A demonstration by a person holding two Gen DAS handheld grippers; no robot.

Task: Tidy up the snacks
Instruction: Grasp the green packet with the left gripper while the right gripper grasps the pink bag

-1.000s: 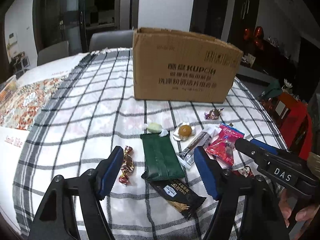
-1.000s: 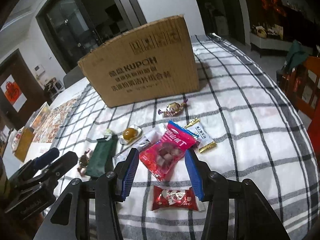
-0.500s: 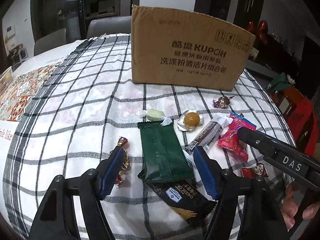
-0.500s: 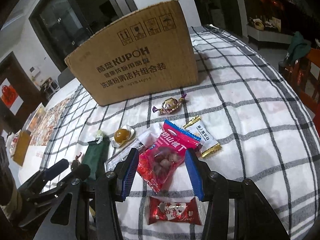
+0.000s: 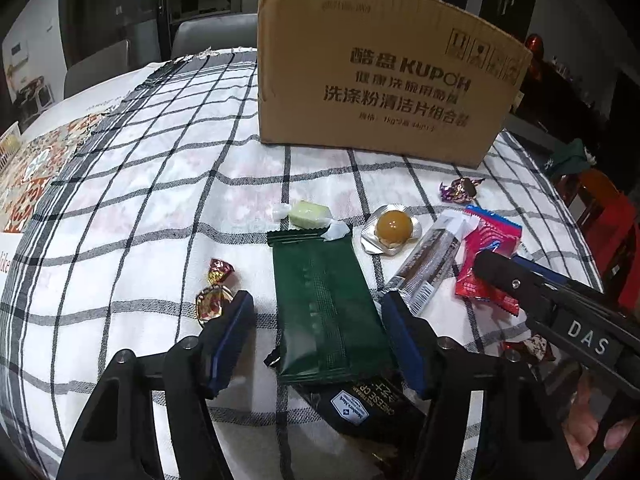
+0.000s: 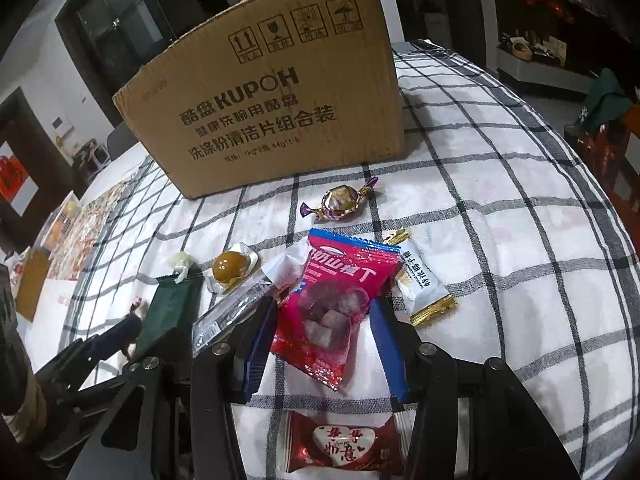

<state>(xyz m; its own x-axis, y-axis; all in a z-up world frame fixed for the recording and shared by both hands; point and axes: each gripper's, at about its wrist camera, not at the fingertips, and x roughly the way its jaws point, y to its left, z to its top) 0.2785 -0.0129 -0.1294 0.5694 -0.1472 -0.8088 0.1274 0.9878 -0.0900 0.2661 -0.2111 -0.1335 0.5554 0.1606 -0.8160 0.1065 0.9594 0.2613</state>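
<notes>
A dark green packet (image 5: 326, 308) lies flat on the checked cloth between the fingers of my left gripper (image 5: 316, 300). Its jaws are closing, with a gap still showing on the left side. A red packet (image 6: 336, 304) of cubes lies between the fingers of my right gripper (image 6: 322, 308), which stands open and low over it without pressing. Around them lie a green candy (image 5: 308, 214), a jelly cup (image 5: 394, 226), a long dark bar (image 5: 430, 268) and a black cheese packet (image 5: 360, 404). The brown cardboard box (image 5: 380, 80) stands behind the snacks.
A gold-red candy (image 5: 214, 292) sits just left of the left finger. A purple candy (image 6: 340, 200), a white-gold packet (image 6: 422, 280) and a red heart candy (image 6: 344, 444) surround the right gripper. A patterned mat (image 5: 32, 172) lies far left, a red chair (image 5: 612, 232) right.
Both grippers have sunk closer to the cloth and the snacks look larger. The left jaws have narrowed around the green packet. The right jaws keep the same width.
</notes>
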